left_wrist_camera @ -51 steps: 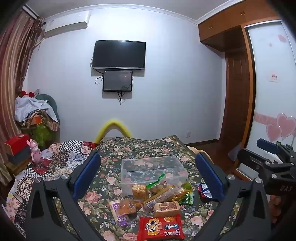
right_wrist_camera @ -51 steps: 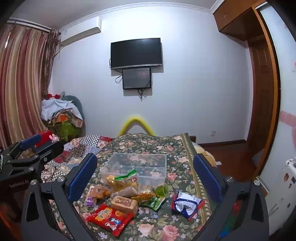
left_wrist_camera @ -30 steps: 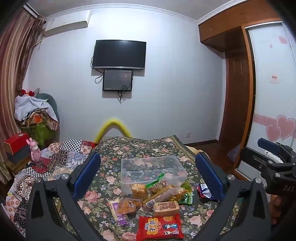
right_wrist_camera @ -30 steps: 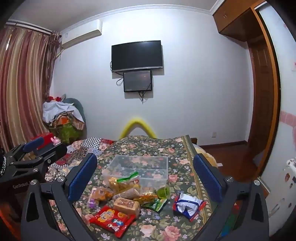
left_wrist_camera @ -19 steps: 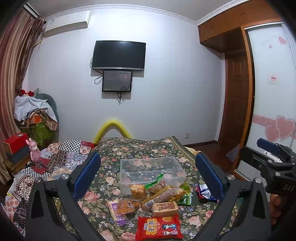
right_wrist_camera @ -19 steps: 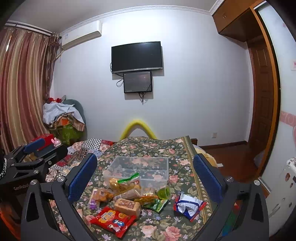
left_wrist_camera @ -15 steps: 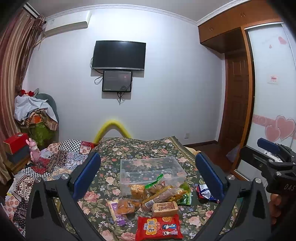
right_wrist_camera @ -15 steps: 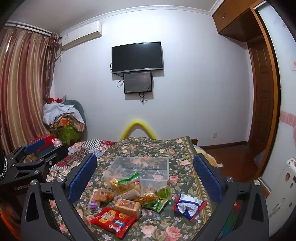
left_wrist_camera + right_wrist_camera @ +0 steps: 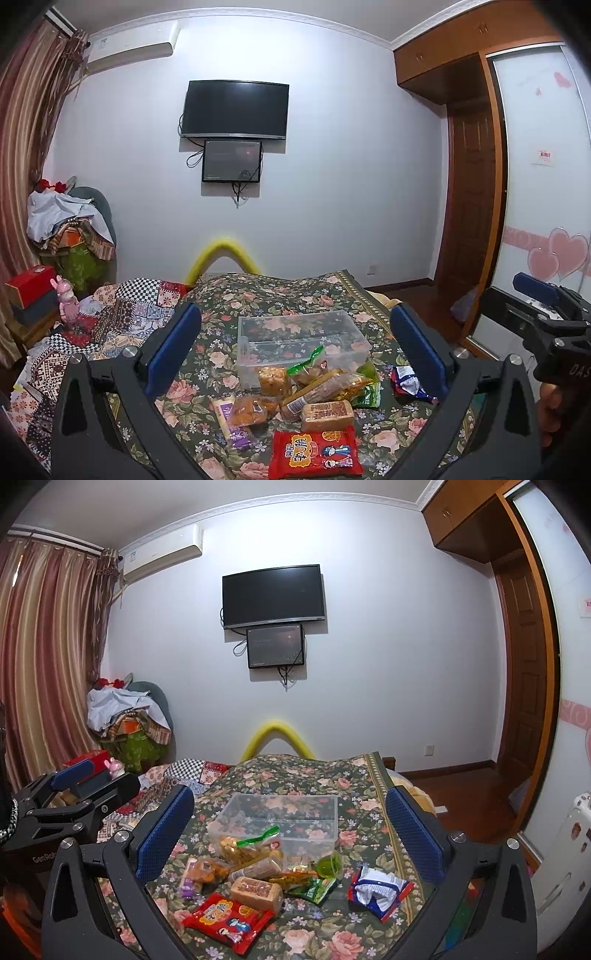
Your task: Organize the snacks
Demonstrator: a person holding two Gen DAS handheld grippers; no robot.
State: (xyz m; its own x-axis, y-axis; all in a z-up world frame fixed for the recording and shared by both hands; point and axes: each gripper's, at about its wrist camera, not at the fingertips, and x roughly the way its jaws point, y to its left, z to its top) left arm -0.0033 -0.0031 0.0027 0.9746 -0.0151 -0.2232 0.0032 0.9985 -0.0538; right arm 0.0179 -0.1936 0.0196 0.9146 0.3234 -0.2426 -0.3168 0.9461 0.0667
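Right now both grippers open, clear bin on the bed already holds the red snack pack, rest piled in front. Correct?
Not quite: the red snack pack lies on the bedspread at the pile's near edge, outside the clear bin, per the left wrist view. Both grippers open.

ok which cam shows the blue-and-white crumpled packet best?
Right wrist: the blue-and-white packet lies fully exposed on the floral bedspread, apart from the pile. In the left wrist view, that gripper's right finger hides part of it.

Dim, cool indoor light; sharp centre, strong fisheye bending and dark vignetted corners.
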